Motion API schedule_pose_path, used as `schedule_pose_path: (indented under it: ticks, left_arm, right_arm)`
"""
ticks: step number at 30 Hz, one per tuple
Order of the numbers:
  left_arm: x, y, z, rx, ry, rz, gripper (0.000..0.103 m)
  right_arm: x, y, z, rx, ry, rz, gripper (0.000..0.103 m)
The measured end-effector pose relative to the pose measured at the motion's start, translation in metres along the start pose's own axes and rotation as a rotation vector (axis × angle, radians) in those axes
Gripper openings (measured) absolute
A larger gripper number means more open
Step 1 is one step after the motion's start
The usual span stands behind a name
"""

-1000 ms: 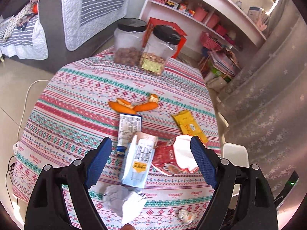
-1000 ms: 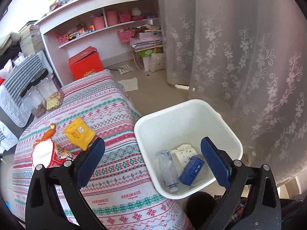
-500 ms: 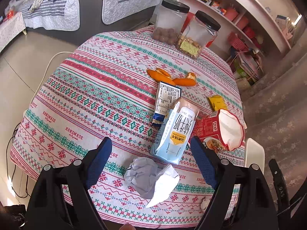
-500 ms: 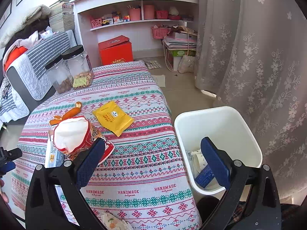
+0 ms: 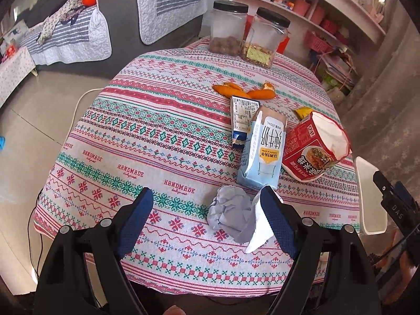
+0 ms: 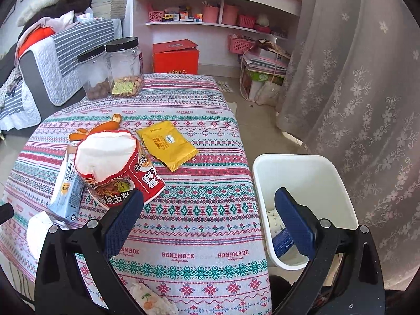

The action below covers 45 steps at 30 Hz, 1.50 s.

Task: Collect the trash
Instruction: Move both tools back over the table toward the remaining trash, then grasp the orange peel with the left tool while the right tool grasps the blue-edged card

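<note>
Jaws spread on both grippers, crumpled paper [image 5: 231, 214] partly behind left pad, bin [image 6: 302, 178] contents mostly hidden, perhaps cartons

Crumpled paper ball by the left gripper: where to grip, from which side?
Pinch the crumpled paper ball across its rounded middle, from above. The open left gripper already partly straddles it. The milk carton lies close behind, so a low forward sweep would likely bump it.

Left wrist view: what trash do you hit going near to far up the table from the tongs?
Crumpled paper → milk carton → flattened blue-and-white box → orange peel. Beyond that stand two jars, not trash.
</note>
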State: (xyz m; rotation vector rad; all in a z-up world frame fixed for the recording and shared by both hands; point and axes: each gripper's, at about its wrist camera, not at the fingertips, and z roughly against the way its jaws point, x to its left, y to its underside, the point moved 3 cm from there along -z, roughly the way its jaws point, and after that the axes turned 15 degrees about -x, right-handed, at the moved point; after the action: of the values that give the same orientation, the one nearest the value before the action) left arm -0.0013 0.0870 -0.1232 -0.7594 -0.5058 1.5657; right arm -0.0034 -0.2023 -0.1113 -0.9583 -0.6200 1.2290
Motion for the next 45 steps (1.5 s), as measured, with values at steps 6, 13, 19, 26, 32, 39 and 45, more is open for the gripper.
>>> schedule_pose_path:
  ticks: [6, 13, 19, 26, 32, 39, 45]
  left_arm:
    - [0.016, -0.023, -0.015, 0.019, 0.002, 0.037, 0.081]
    - [0.015, -0.064, -0.051, 0.063, 0.021, 0.091, 0.081]
    - [-0.011, -0.08, -0.098, 0.153, 0.056, 0.099, 0.081]
    - [-0.03, -0.088, -0.15, 0.241, 0.034, 0.119, 0.081]
    - [-0.063, -0.106, -0.175, 0.225, 0.054, 0.02, 0.081]
    - [-0.138, -0.114, -0.222, 0.285, 0.063, -0.323, 0.079]
    - [-0.157, -0.107, -0.258, 0.364, 0.043, -0.398, 0.058]
  right_arm:
    - [0.015, -0.001, 0.003, -0.004, -0.04, 0.033, 0.096]
    - [0.037, -0.003, 0.006, 0.01, -0.123, 0.068, 0.096]
    - [0.04, 0.002, -0.001, 0.051, -0.151, 0.084, 0.096]
    - [0.033, 0.007, -0.015, 0.12, -0.158, 0.064, 0.096]
    - [0.031, 0.008, -0.019, 0.153, -0.173, 0.048, 0.096]
    - [0.021, 0.012, -0.027, 0.198, -0.168, 0.016, 0.096]
    - [0.012, 0.006, -0.036, 0.207, -0.164, -0.03, 0.096]
